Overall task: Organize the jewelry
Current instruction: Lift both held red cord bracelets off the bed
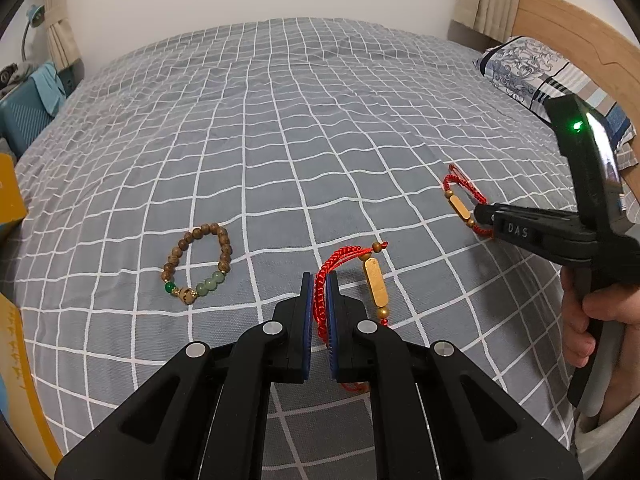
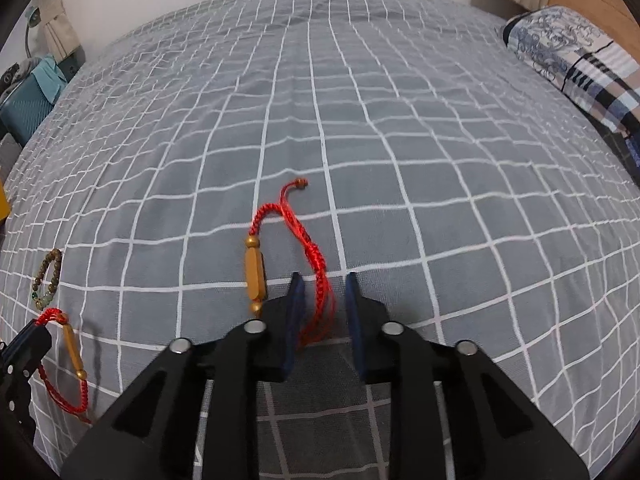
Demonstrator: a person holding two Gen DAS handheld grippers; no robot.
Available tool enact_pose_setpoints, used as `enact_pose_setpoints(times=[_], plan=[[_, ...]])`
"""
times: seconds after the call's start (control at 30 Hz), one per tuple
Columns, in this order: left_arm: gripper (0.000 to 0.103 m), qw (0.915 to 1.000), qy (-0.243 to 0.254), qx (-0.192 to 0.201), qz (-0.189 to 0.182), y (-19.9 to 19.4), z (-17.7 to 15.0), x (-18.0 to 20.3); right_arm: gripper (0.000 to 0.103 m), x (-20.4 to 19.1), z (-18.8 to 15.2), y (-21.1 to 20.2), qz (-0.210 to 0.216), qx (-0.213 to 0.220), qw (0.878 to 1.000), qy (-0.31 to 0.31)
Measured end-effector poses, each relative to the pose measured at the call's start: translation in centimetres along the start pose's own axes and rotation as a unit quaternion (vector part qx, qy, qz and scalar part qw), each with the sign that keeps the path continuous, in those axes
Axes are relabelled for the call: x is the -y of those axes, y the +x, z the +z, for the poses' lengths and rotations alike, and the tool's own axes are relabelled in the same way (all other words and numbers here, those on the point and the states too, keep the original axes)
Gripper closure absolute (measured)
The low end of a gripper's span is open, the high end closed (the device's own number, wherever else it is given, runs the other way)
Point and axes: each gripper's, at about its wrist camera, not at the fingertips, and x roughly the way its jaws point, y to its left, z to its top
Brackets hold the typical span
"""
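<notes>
Gripping the limp braid works: your left claw is pinched on one red cord bracelet lying on the bed. Your right claw stands narrowly parted around the second bracelet; take its light, floppy cord, not the slick gold bar.

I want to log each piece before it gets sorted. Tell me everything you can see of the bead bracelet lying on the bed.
The bead bracelet is a closed ring of round brown beads that look like grained wood. At its near side sit three pale green beads, one dark green bead and a carved tan bead set off by small gold spacers. It lies flat on the grey checked bedspread, left of the left hand-held gripper. Nothing but the fabric touches it.
</notes>
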Motion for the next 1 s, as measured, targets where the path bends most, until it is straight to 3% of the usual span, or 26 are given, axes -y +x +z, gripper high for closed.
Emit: enact_pose_setpoints(times=[0.1, 1.0], plan=[[0.097, 1.0000, 0.000, 0.001, -0.001, 0.0, 0.1, -0.2, 0.098, 0.0, 0.0, -0.1, -0.003, -0.003, 1.000, 0.001], [0.097, 0.9996, -0.013, 0.027, 0.002, -3.6, 1.0, -0.5, 0.098, -1.3, 0.1, -8.3, 0.005, 0.092, 0.996, -0.004]])
